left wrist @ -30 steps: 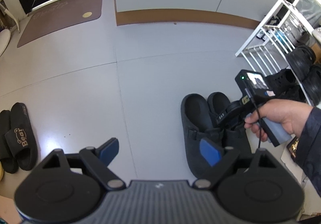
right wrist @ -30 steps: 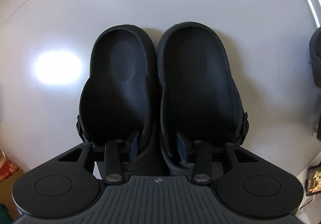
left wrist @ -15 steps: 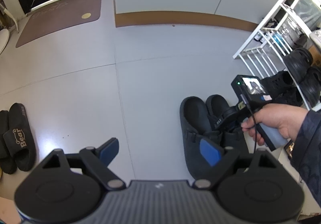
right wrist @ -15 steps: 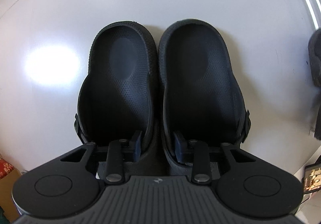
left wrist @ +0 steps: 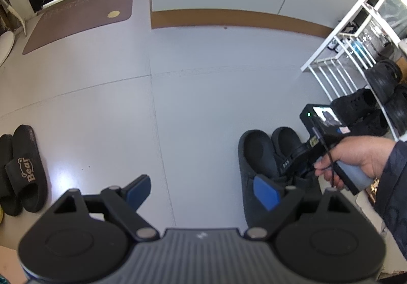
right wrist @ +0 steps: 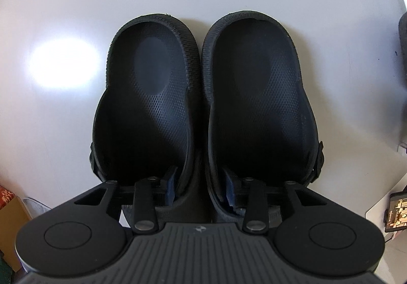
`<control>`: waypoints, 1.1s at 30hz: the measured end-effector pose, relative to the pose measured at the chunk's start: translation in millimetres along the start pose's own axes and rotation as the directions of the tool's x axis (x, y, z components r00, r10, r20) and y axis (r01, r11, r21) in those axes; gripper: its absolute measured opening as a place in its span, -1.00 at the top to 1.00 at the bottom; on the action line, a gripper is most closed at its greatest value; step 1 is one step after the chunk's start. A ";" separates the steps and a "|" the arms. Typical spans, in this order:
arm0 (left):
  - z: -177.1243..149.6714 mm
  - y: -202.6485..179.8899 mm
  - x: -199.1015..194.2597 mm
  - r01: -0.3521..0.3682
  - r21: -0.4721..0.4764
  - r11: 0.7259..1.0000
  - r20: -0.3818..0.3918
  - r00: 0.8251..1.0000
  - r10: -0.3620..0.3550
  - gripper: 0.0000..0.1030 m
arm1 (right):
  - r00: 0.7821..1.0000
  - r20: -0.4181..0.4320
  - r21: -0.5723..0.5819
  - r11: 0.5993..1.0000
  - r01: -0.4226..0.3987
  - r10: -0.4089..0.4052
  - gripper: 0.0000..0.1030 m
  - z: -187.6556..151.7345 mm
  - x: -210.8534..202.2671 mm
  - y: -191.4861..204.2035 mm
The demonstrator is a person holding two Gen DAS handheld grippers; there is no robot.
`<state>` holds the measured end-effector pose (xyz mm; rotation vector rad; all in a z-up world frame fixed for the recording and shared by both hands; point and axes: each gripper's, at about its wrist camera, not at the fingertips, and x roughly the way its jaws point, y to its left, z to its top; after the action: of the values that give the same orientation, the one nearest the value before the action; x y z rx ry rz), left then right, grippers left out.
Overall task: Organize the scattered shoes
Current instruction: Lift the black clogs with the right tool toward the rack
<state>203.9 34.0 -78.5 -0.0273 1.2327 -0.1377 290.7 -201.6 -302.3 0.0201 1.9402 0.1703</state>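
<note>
A pair of black clogs stands side by side on the pale floor, the left clog [right wrist: 150,95] and the right clog [right wrist: 257,85], heels away from the camera. My right gripper [right wrist: 201,182] points steeply down with one finger inside each clog, so both inner walls lie between the jaws. The jaws are opening and a narrow gap shows between the clogs. In the left wrist view a hand [left wrist: 356,159] holds that gripper over the clogs [left wrist: 254,154]. My left gripper [left wrist: 201,184] hangs open over bare floor, holding nothing.
A white shoe rack [left wrist: 338,75] with black shoes [left wrist: 356,106] on it stands right of the clogs. Black "Bear" slides [left wrist: 25,169] lie at the far left. A brown doormat [left wrist: 76,17] lies by the door. A cardboard box [right wrist: 10,207] sits at the lower left.
The right jaws squeezed the clogs' inner walls together, then widened again, and the clogs have parted slightly and look nearer. The left gripper has not moved.
</note>
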 end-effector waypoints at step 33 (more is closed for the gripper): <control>3.0 -4.1 -21.8 0.007 0.002 1.000 0.069 0.998 -0.007 -0.75 | 0.988 0.140 -0.097 0.993 0.071 -0.057 0.47 -47.4 -74.1 16.3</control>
<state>199.3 32.3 -56.7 -0.0348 1.1641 -0.1425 273.0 -197.8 -214.7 -0.0958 1.7906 0.2187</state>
